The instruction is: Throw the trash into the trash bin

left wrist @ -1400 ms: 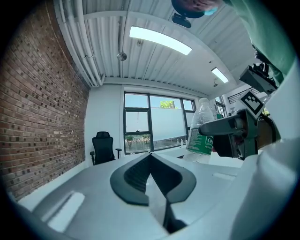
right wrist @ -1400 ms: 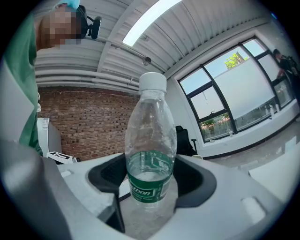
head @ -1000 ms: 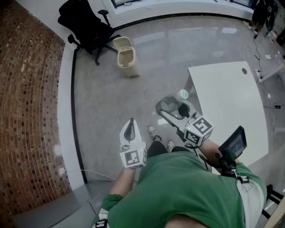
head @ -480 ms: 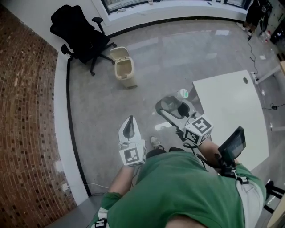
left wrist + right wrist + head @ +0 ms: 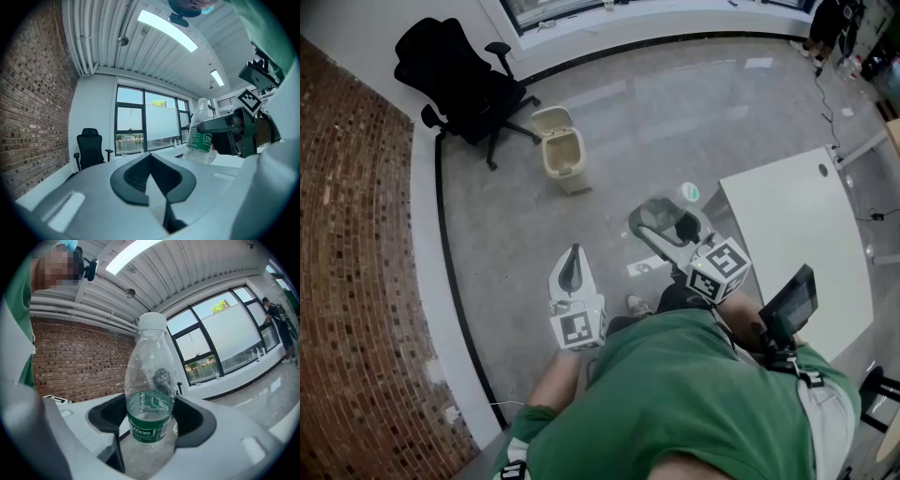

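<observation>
My right gripper (image 5: pixel 667 223) is shut on a clear plastic bottle (image 5: pixel 151 404) with a green label and white cap (image 5: pixel 687 193), held upright in front of me. The bottle also shows in the left gripper view (image 5: pixel 199 136). My left gripper (image 5: pixel 572 271) is shut with nothing between its jaws, held at my left. A beige trash bin (image 5: pixel 560 150) with its lid up stands on the floor farther ahead, beside a black office chair (image 5: pixel 459 82). Both grippers are well short of the bin.
A white table (image 5: pixel 802 234) stands at the right. A brick wall (image 5: pixel 356 281) runs along the left. Windows line the far wall. Grey floor (image 5: pixel 675 103) stretches between me and the bin. A person (image 5: pixel 830 23) stands at the far right corner.
The view has shifted forward: the bin and chair appear lower and closer, and the table has slid right. Both grippers keep their poses, the bottle still held.
</observation>
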The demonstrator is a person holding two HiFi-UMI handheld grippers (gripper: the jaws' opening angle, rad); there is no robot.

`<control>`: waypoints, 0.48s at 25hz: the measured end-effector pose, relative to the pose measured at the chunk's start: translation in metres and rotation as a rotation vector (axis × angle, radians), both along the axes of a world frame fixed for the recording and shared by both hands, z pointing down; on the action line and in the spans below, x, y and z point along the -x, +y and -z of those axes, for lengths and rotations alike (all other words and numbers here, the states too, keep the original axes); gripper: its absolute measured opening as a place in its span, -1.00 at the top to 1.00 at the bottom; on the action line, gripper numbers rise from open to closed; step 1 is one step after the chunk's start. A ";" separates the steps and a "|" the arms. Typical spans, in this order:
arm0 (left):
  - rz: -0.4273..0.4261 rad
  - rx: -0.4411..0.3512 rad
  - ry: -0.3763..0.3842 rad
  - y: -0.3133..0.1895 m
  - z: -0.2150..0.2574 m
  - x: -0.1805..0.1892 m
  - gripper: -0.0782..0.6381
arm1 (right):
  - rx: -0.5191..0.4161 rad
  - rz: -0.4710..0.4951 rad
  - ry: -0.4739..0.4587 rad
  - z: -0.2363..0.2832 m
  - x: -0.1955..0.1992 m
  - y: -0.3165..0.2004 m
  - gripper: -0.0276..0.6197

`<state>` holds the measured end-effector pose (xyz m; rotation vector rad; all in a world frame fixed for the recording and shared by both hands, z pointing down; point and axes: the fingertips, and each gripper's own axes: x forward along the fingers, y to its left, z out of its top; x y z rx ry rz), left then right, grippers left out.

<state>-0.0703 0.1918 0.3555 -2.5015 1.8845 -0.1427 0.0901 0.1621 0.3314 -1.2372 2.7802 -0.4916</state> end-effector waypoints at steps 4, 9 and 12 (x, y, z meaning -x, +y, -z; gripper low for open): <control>-0.002 -0.003 0.006 -0.011 0.001 0.004 0.77 | 0.003 -0.012 0.001 0.001 -0.001 -0.015 -0.04; 0.007 -0.004 0.015 -0.031 -0.001 0.006 0.77 | -0.004 -0.002 0.010 0.004 0.001 -0.038 -0.04; 0.022 -0.002 0.016 -0.046 -0.001 0.007 0.77 | -0.007 0.012 0.007 0.004 0.003 -0.058 -0.04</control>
